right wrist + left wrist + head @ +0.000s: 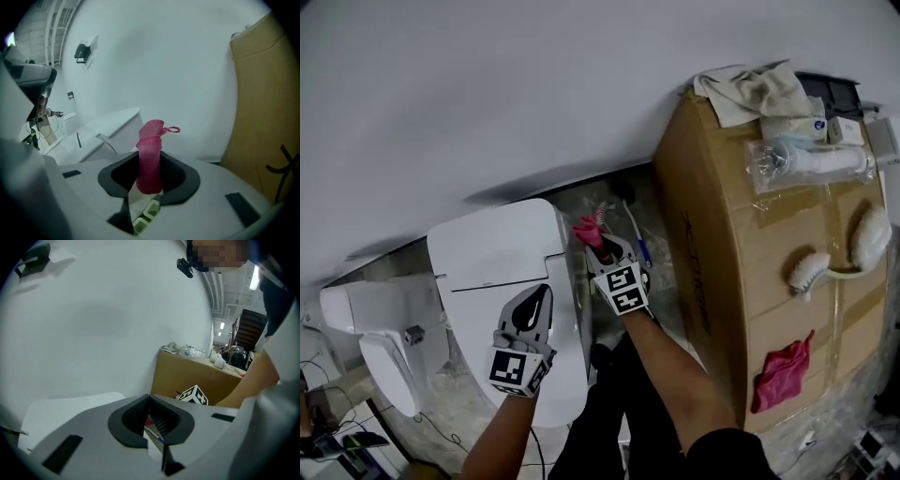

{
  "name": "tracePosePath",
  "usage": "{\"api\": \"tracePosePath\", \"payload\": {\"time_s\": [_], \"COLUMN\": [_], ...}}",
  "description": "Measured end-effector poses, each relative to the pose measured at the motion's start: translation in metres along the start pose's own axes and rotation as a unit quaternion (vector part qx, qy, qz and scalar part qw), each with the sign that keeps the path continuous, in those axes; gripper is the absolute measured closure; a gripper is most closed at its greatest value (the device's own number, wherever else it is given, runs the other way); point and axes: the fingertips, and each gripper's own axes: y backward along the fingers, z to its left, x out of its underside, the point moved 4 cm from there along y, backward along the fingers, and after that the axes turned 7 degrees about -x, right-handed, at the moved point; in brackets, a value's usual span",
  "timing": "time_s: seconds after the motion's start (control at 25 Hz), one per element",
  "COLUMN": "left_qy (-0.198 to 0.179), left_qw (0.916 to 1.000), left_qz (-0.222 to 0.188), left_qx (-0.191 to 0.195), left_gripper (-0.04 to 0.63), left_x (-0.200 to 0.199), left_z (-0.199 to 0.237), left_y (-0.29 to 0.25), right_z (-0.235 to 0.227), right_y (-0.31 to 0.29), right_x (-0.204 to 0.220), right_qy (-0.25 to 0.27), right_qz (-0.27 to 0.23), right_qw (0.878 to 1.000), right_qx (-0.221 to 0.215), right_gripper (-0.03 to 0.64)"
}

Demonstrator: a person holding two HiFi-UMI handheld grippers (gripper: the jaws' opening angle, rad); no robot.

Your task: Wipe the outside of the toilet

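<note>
Forearms reach up from the bottom of the head view, each ending in a marker-cubed gripper. The left gripper point(536, 302) hovers over the closed lid of the white toilet point(502, 253); whether it touches the lid cannot be told. In its own view, the left gripper point(149, 401) has its jaws drawn together at the tips with nothing clamped between them.

The right gripper point(600, 248) sits just beside the toilet's right flank, above the mottled floor point(614, 202). Its jaws are closed on a pink cloth point(591, 229), which sticks out past the tips as a bunched roll. The right gripper view shows the same: the right gripper point(150, 164) pinches the pink cloth point(151, 154) upright, a small loop at the top, with the toilet point(110, 124) behind and to the left.

To the left of the toilet stands a second white toilet point(380, 328). To the right stands a large cardboard box point(712, 281). On top of the box lie another pink cloth point(783, 372), a white brush point(811, 272), a clear bag with a white pipe point(811, 161) and a beige rag point(750, 92). Farthest back, a plain pale wall point(534, 84) runs behind everything.
</note>
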Motion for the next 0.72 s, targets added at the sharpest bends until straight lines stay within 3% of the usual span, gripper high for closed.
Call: {"api": "tracePosePath", "payload": {"time_s": [0.2,0.4,0.72], "left_qy": [0.008,0.017,0.026], "left_qw": [0.9998,0.9997,0.9996], "left_qz": [-0.009,-0.011,0.006], "left_qx": [-0.016,-0.011,-0.011], "left_gripper": [0.580,0.580,0.580], "left_x": [-0.012,-0.011,0.003], "left_z": [0.016,0.020,0.021], "left_y": [-0.009,-0.009,-0.002], "right_z": [-0.012,-0.010,0.008], "right_y": [-0.046,-0.076,-0.068], "right_x": [-0.009,0.000,0.027], "right_qy": [0.048,0.137,0.113], "right_qz": [0.025,0.080,0.087], "right_qw": [0.998,0.986,0.982], "right_qx": [-0.018,-0.054,-0.124], "right_gripper": [0.480,0.482,0.488]}}
